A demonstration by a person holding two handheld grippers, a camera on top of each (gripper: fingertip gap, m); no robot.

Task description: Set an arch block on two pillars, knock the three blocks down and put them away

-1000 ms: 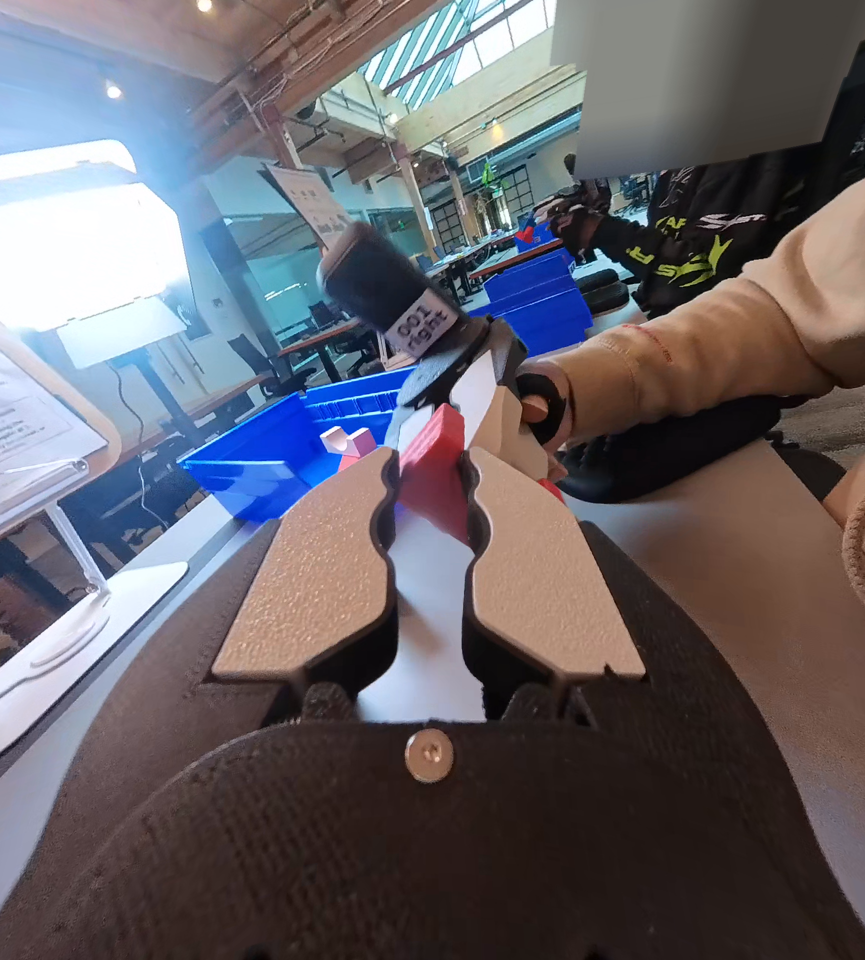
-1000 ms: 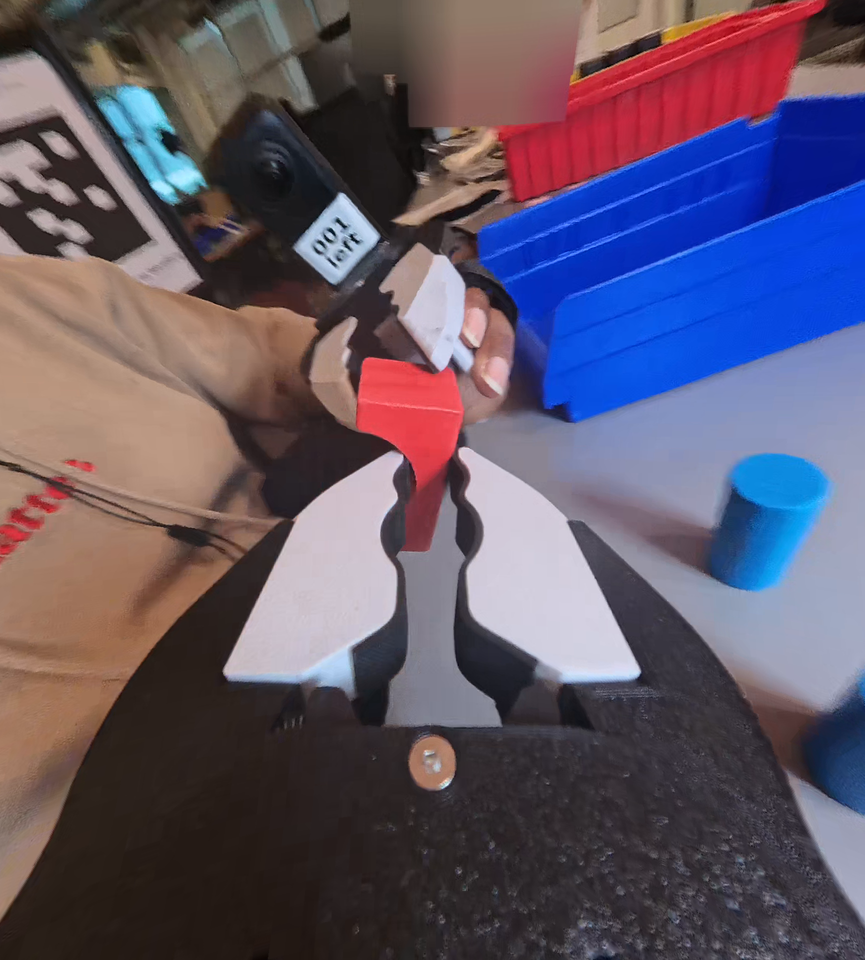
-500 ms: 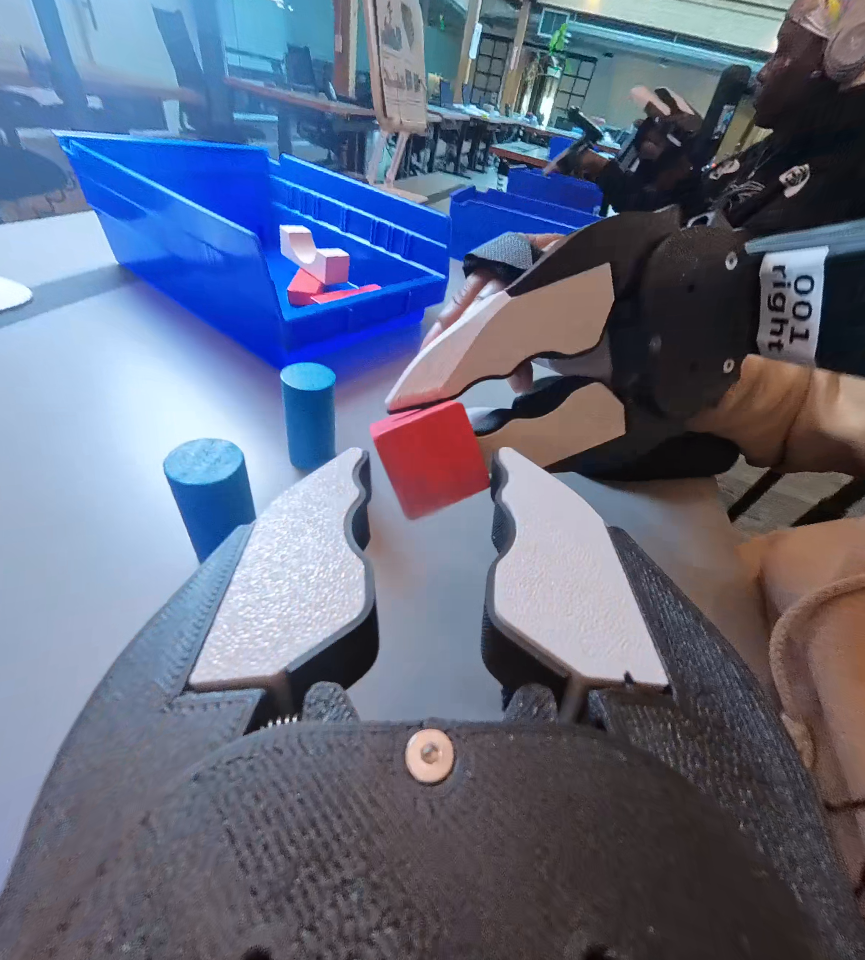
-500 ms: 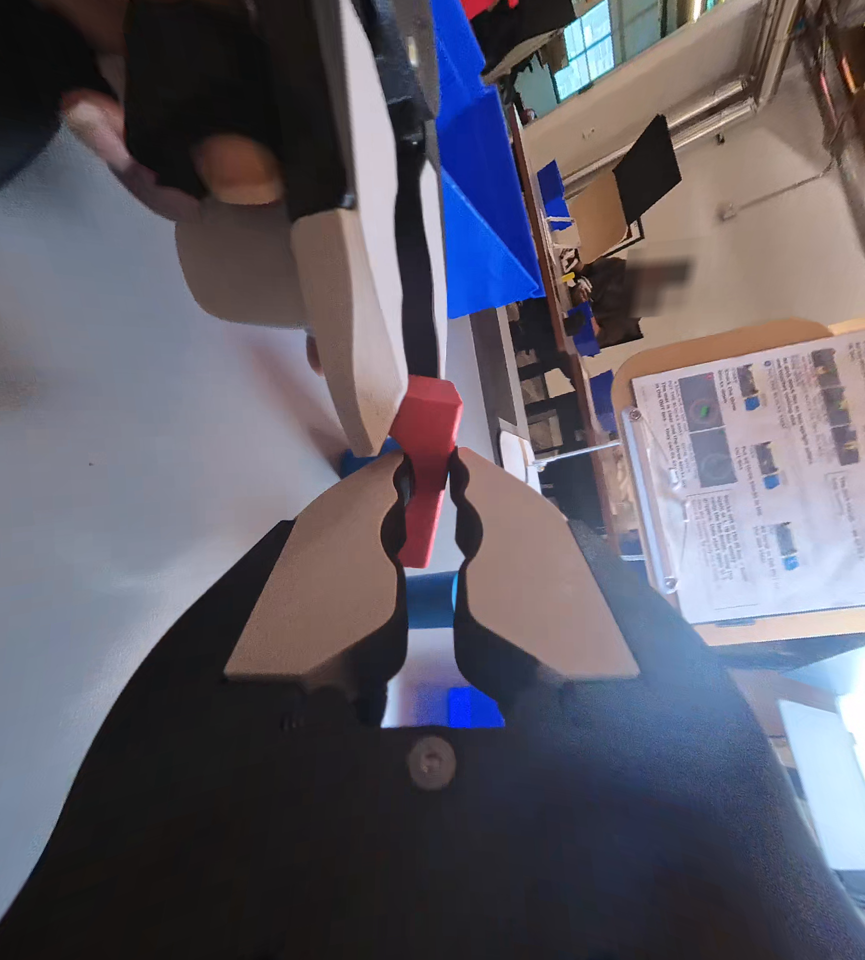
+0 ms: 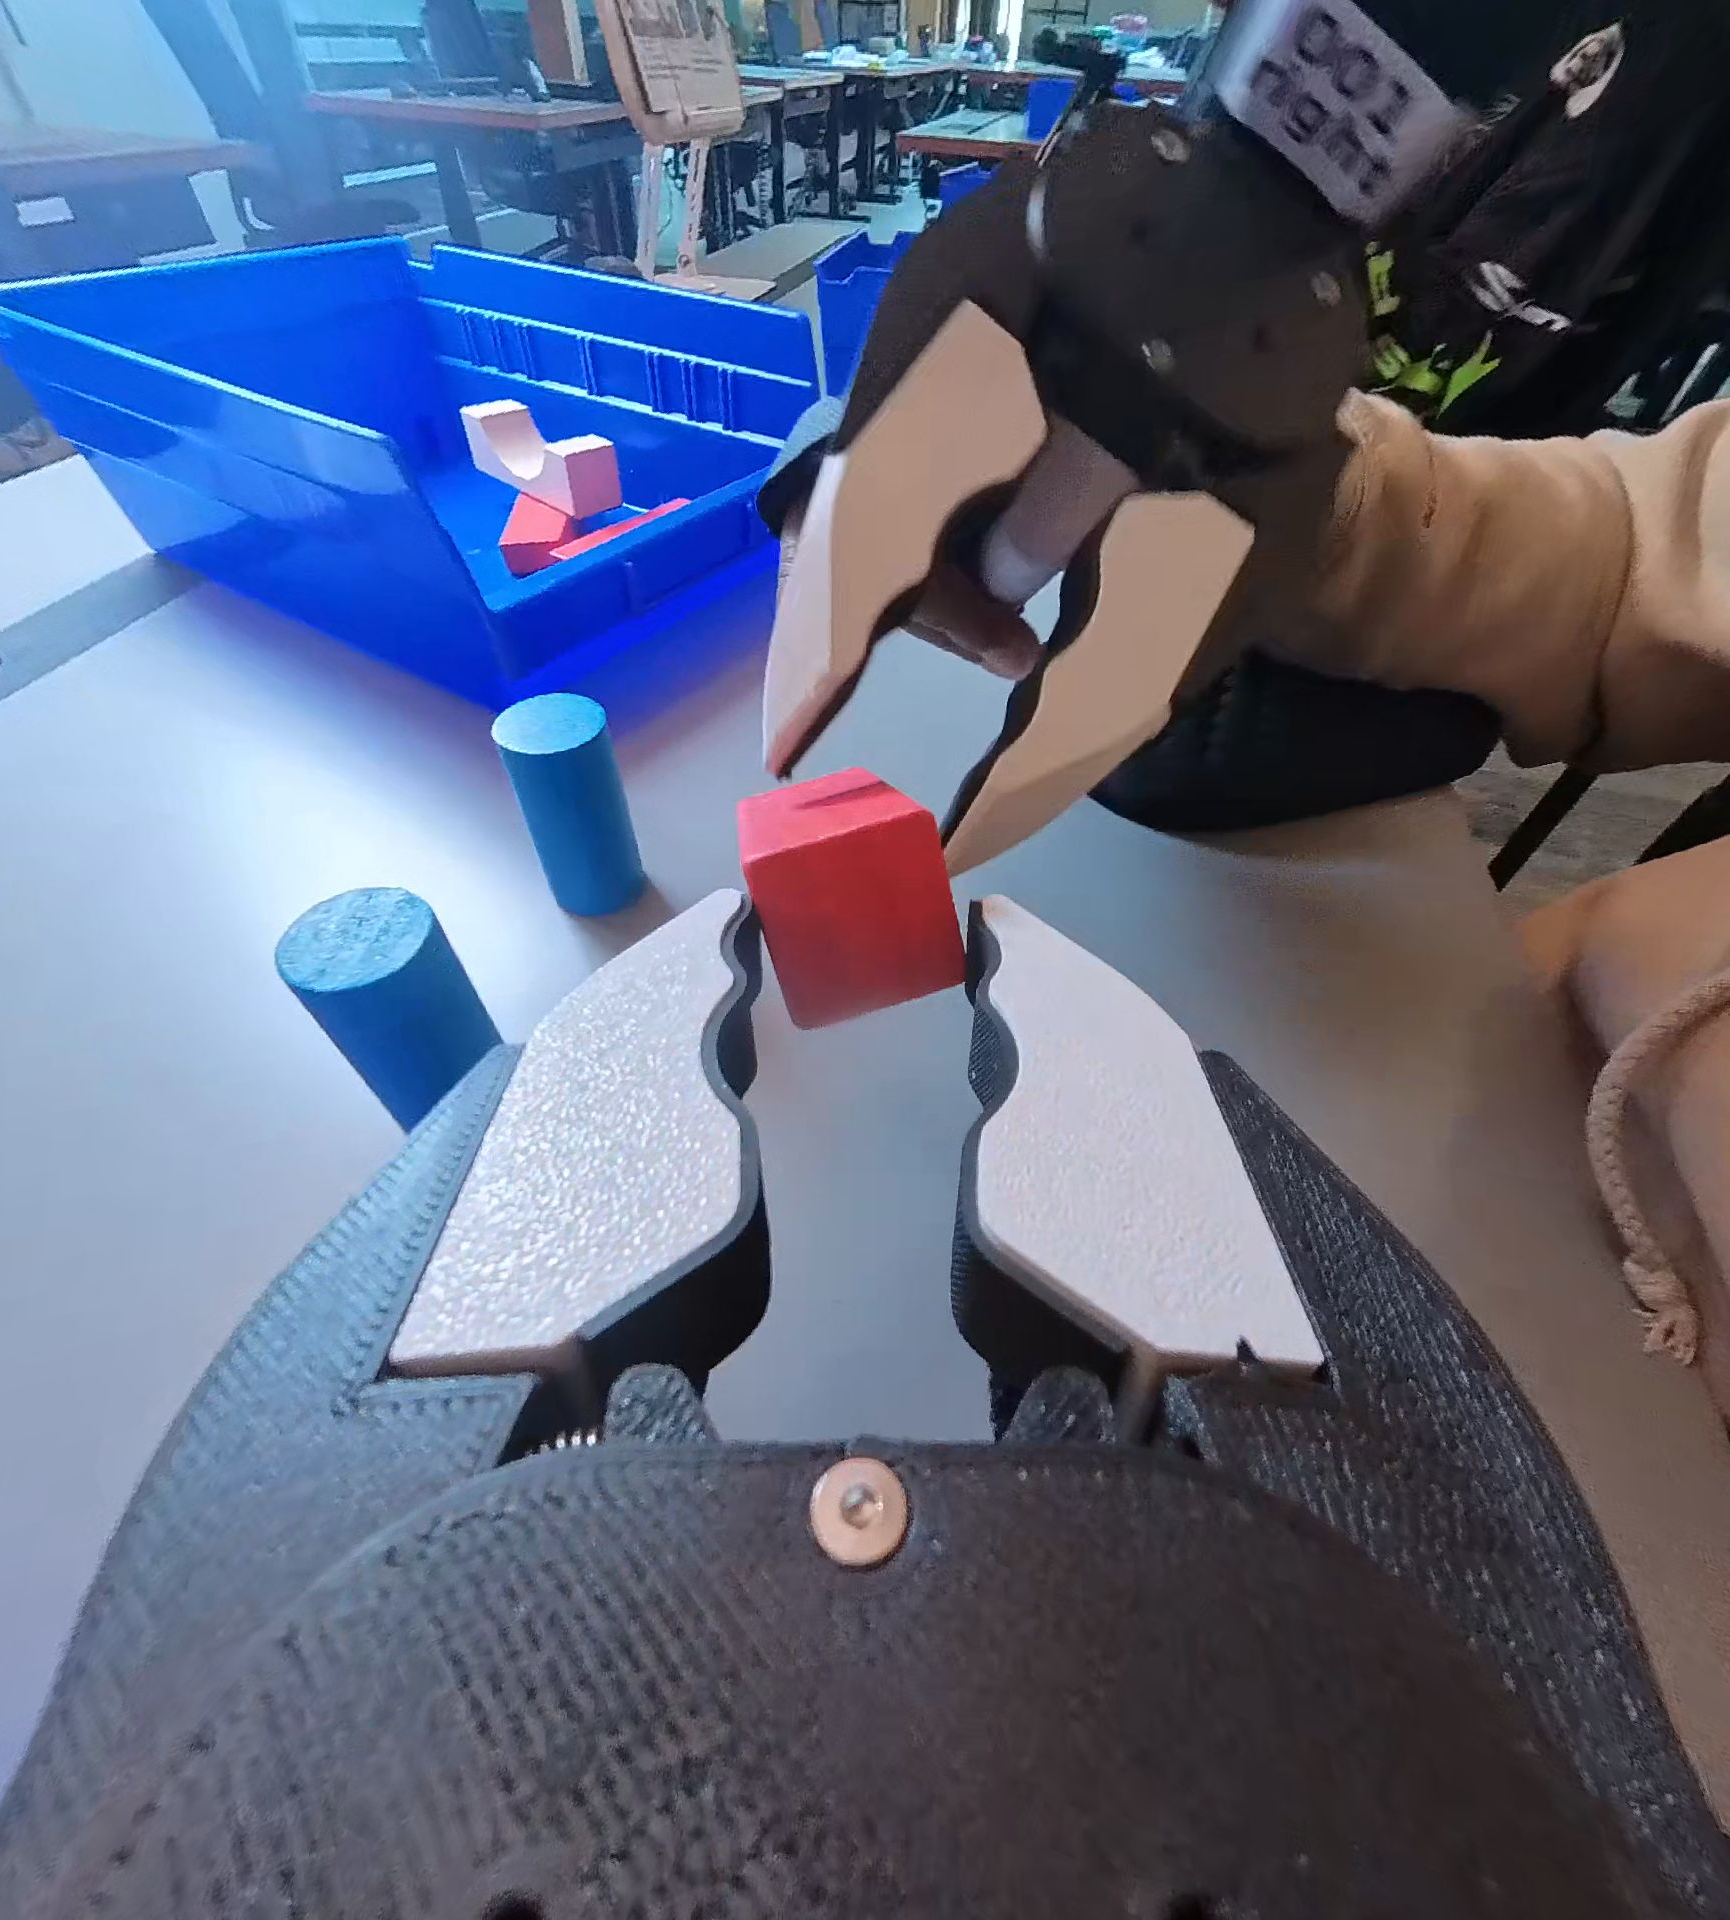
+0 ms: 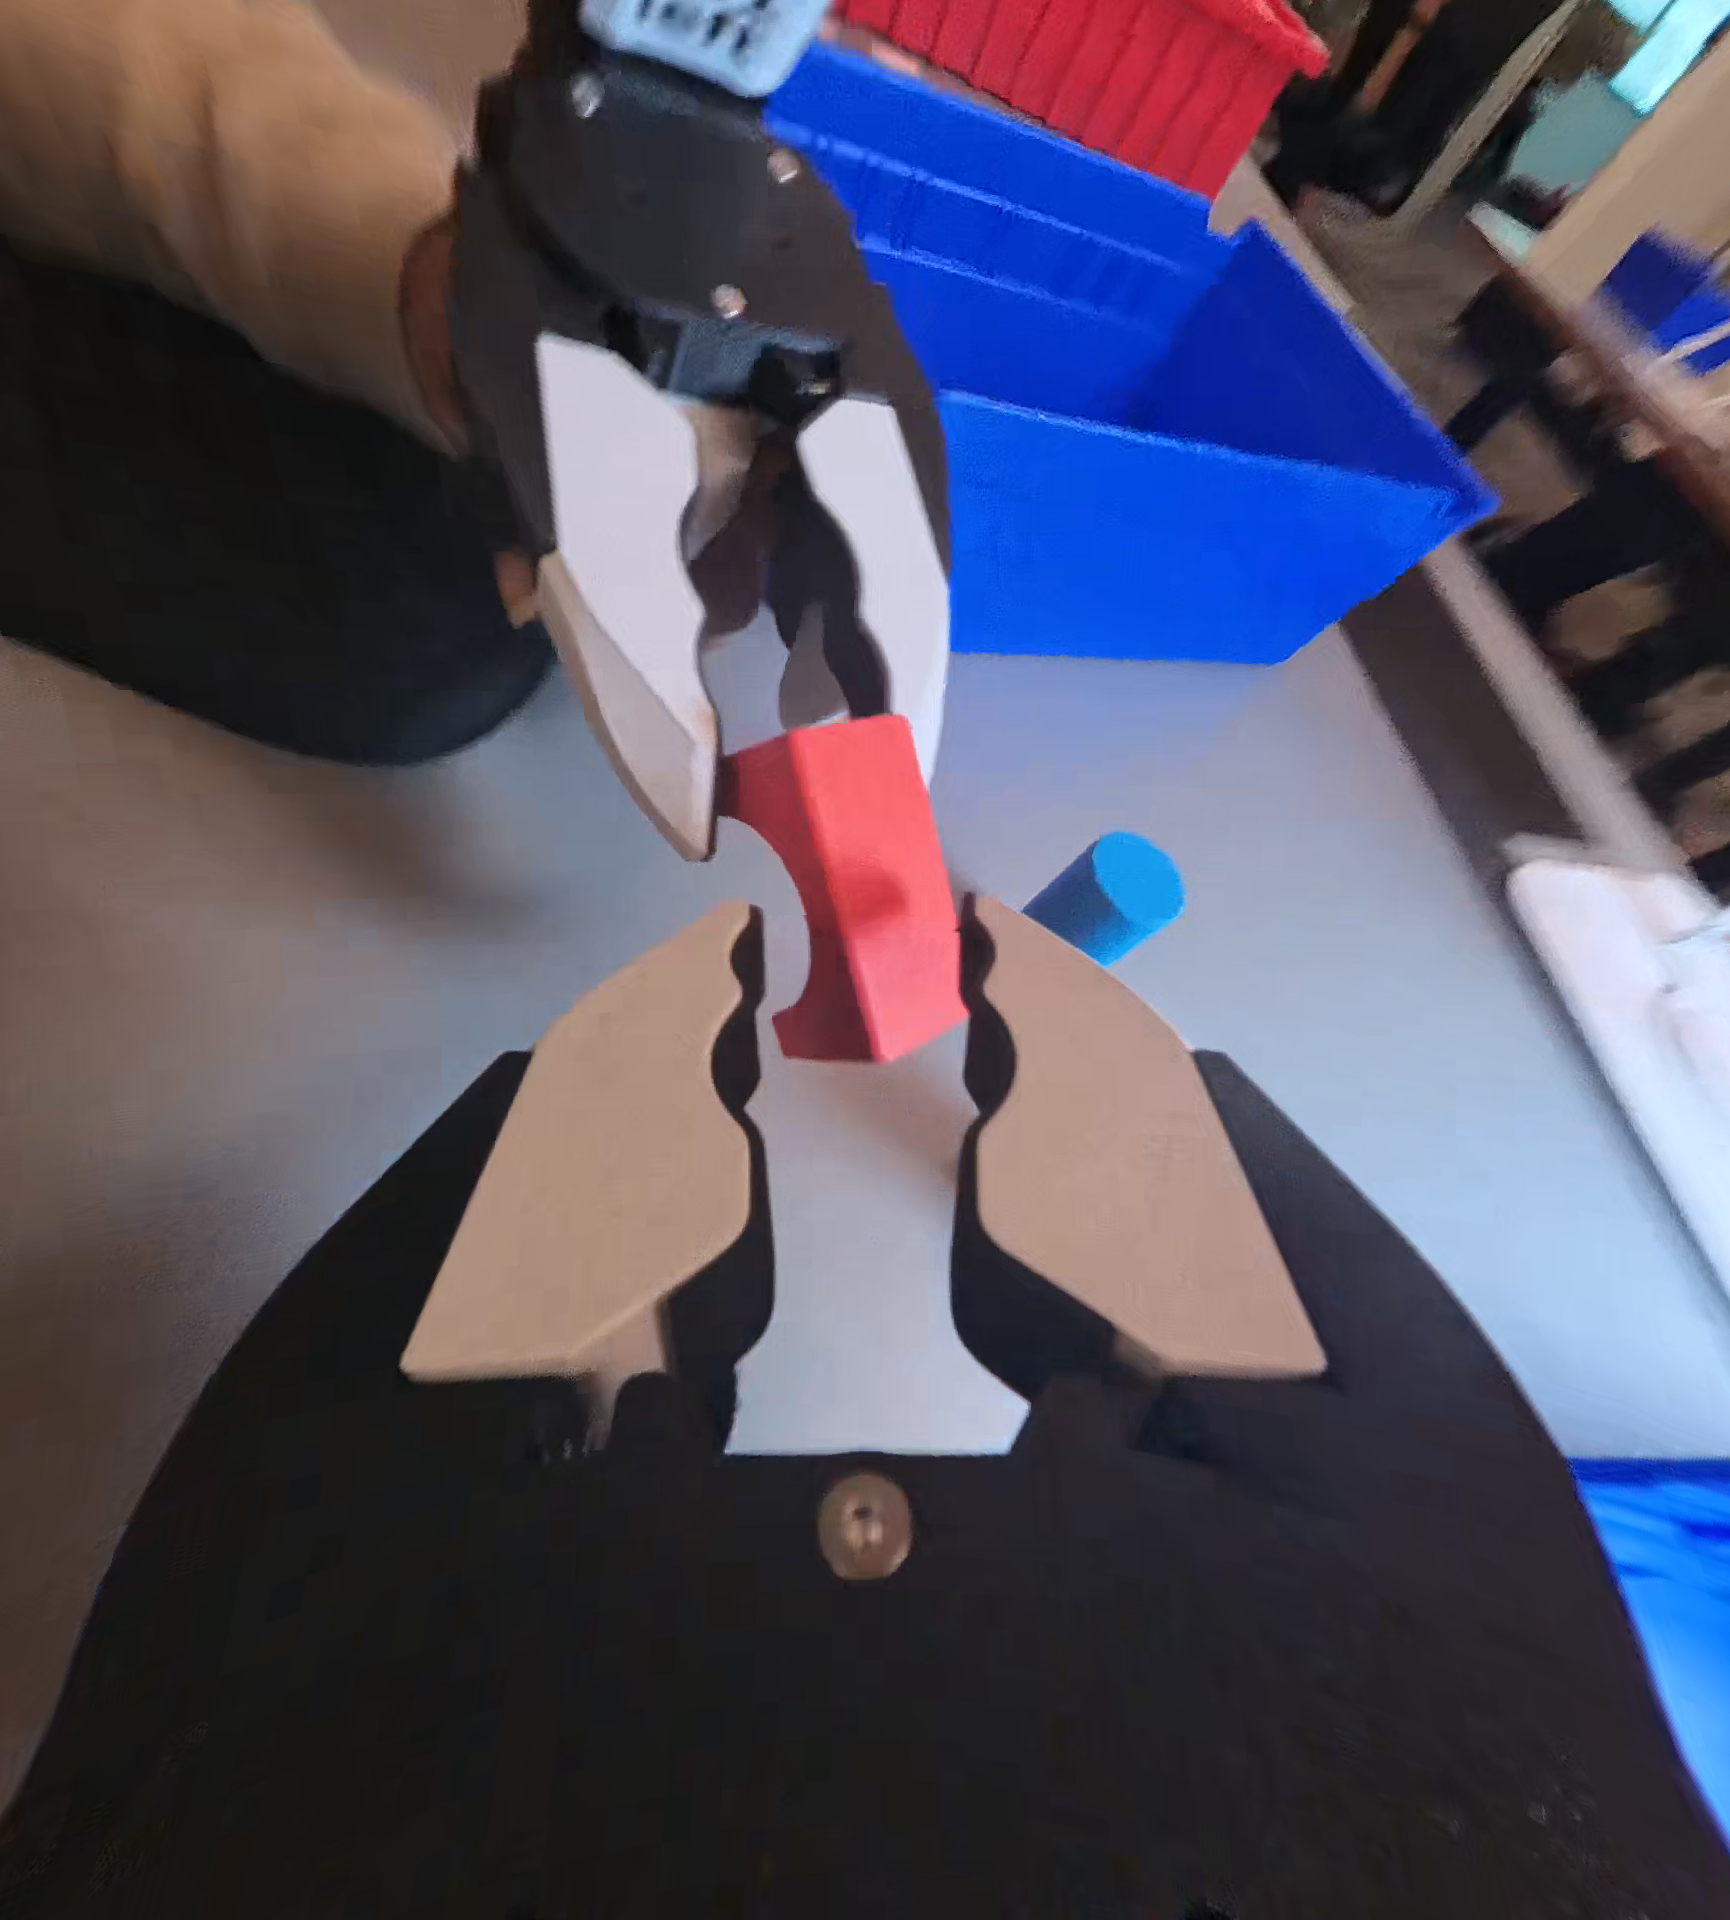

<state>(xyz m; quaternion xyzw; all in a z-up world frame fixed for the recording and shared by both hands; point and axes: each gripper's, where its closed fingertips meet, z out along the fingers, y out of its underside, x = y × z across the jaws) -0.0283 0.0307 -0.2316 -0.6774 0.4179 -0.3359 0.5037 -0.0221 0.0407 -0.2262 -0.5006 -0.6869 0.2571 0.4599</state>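
Red arch block (image 5: 850, 894) was airborne, clamped between the left gripper (image 5: 856, 925) fingertips, just right of the nearer blue pillar (image 5: 378, 997). Right gripper (image 6: 861, 935) was spread, straddling the block's free end, possibly brushing it. The block's long axis ran between the grippers.

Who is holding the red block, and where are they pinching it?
The left gripper pinches one end of the red arch block by its two flat sides. The right gripper is open around the other end.
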